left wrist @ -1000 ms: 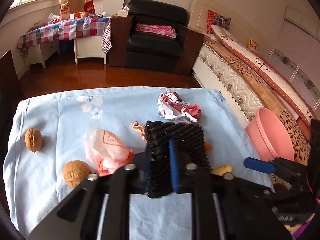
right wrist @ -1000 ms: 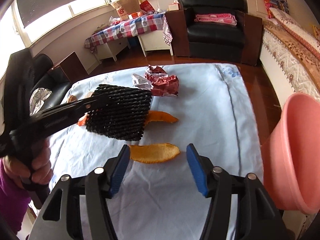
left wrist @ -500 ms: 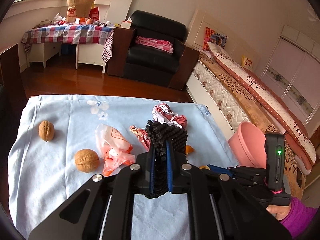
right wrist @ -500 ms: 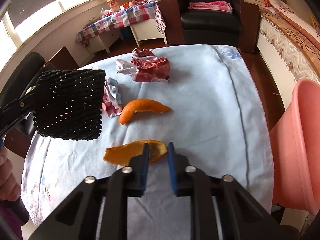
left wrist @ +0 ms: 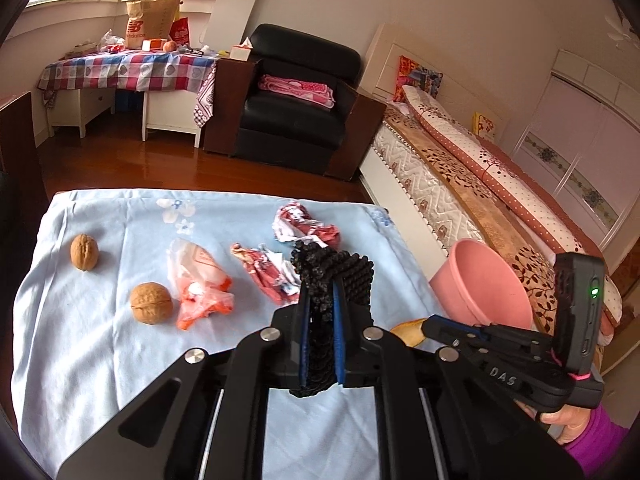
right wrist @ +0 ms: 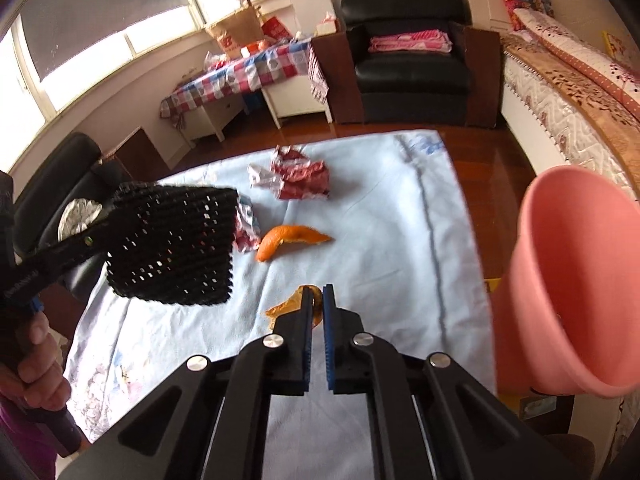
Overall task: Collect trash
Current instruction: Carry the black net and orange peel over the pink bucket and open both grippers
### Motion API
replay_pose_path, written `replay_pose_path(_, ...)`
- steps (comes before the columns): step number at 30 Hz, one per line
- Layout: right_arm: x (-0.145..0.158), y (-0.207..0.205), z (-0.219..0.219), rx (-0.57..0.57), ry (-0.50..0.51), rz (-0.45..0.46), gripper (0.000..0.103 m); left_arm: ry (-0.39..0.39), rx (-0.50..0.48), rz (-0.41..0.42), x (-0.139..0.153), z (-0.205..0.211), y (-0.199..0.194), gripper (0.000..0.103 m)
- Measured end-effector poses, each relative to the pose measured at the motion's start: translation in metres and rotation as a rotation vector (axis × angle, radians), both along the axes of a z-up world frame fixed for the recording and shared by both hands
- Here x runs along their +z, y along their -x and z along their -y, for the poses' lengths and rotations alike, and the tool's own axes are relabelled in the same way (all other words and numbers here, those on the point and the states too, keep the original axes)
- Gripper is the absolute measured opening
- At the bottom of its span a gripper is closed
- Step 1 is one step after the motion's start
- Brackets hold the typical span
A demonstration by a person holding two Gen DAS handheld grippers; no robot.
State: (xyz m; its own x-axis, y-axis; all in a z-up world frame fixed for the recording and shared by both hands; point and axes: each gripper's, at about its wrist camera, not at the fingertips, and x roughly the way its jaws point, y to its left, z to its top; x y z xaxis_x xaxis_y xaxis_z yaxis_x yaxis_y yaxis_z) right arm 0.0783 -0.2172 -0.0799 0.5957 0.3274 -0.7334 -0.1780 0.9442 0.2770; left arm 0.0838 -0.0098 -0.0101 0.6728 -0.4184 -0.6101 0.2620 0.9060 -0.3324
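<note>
Right wrist view has the right gripper (right wrist: 316,300) pinching an orange peel (right wrist: 294,303) off the table, the left gripper (left wrist: 320,336) clamped on black foam netting (left wrist: 334,276), nothing visibly in the pink bin (right wrist: 576,280) yet, wrappers still left.

We are clamping our left gripper (left wrist: 321,322) on the black mesh (right wrist: 174,246), held clear of the table. Our right gripper (right wrist: 317,308), below and beside it, is pinching an orange peel (right wrist: 292,303) between nearly closed fingers.
</note>
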Motion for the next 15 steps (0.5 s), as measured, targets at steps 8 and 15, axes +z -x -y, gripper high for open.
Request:
replay_pose_path(8, 0.031, 0.021, 0.045, -0.108, -0.012, 0.074, 0.005, 0.0, -0.053, 0.024, 0.012, 0.031, 0.005, 0.009)
replay_pose_path(15, 0.047, 0.033, 0.099, -0.234, -0.008, 0.118, 0.005, 0.0, -0.117, 0.049, 0.024, 0.069, 0.001, 0.009)
